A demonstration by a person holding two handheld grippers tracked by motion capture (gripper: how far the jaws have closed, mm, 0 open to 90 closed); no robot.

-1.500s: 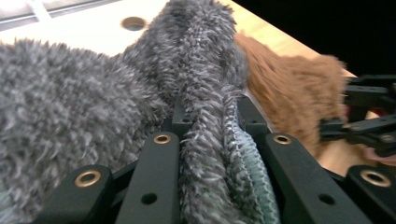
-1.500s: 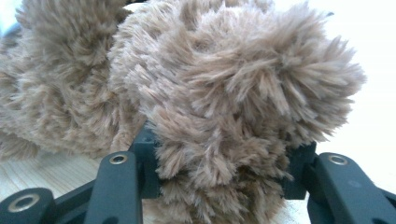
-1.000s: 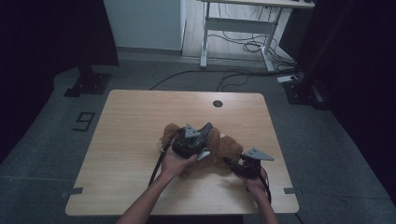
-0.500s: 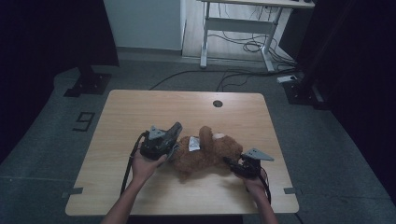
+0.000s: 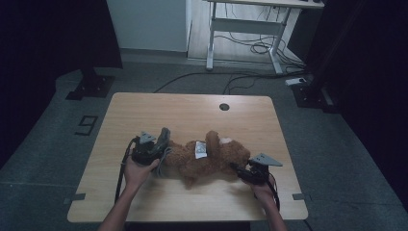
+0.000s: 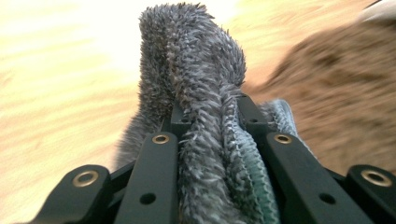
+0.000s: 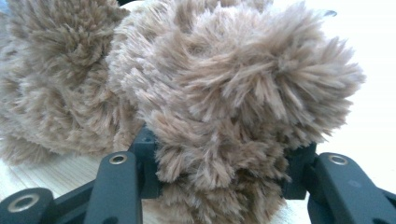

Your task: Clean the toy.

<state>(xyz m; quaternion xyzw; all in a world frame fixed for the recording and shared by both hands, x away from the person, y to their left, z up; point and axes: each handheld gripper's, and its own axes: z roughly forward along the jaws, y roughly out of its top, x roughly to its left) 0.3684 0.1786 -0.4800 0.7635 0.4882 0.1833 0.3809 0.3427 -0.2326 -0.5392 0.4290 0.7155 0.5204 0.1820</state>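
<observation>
Bear (image 5: 211, 159) lies between tongs: left (image 5: 161, 144) clamps grey cloth (image 6: 196, 84), right (image 5: 235, 168) grips its fur

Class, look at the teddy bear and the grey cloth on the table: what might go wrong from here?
1. The right tongs pinch only fur on the teddy bear; a pull may slip off.
2. The grey cloth is bunched in the left tongs and might snag the bear's white tag.
</observation>
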